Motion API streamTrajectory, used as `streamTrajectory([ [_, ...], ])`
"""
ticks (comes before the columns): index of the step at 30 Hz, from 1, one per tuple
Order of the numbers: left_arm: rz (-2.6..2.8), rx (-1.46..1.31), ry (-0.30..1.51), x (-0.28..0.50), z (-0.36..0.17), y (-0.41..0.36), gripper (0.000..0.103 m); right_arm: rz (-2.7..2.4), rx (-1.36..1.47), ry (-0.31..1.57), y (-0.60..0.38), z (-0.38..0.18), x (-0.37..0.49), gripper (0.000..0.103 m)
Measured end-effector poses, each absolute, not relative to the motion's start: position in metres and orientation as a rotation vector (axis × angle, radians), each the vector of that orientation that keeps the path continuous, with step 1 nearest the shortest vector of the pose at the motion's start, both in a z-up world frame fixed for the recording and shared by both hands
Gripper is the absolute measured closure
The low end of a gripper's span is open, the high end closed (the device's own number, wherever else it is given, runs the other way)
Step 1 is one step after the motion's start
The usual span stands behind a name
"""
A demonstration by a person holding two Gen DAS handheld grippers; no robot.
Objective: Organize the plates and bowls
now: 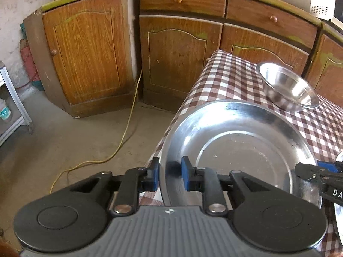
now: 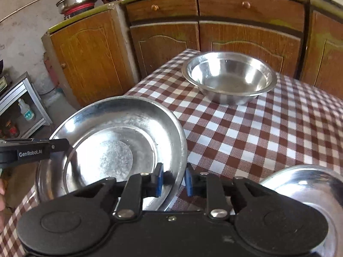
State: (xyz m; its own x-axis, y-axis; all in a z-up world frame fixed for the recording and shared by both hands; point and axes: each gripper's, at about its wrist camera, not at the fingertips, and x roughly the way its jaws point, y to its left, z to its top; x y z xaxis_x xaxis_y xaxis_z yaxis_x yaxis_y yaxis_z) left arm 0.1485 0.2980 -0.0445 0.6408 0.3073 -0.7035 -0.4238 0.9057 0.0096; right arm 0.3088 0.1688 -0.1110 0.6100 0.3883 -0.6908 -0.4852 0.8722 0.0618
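A wide steel plate lies at the left edge of the checked table. My left gripper is shut on the plate's left rim, one blue pad outside it and one inside. In the right wrist view my right gripper is shut on the right rim of the same plate. Each gripper shows in the other's view: the right gripper and the left gripper. A steel bowl stands upright and empty farther back on the table; the left wrist view has the bowl at the right.
Another steel dish lies at the near right of the table. Wooden cabinets run behind the table. A yellow cord trails over the floor, and a metal rack stands at the left. A hand shows at the left edge.
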Motion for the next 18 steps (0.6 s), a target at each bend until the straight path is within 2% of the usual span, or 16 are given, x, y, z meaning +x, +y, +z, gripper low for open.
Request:
streamTrajectory([
  [18,0.399,-0.128,0.707,0.103,0.007,0.249,0.078,0.477,-0.153,0.634,0.131,-0.043,0.232,0.076],
])
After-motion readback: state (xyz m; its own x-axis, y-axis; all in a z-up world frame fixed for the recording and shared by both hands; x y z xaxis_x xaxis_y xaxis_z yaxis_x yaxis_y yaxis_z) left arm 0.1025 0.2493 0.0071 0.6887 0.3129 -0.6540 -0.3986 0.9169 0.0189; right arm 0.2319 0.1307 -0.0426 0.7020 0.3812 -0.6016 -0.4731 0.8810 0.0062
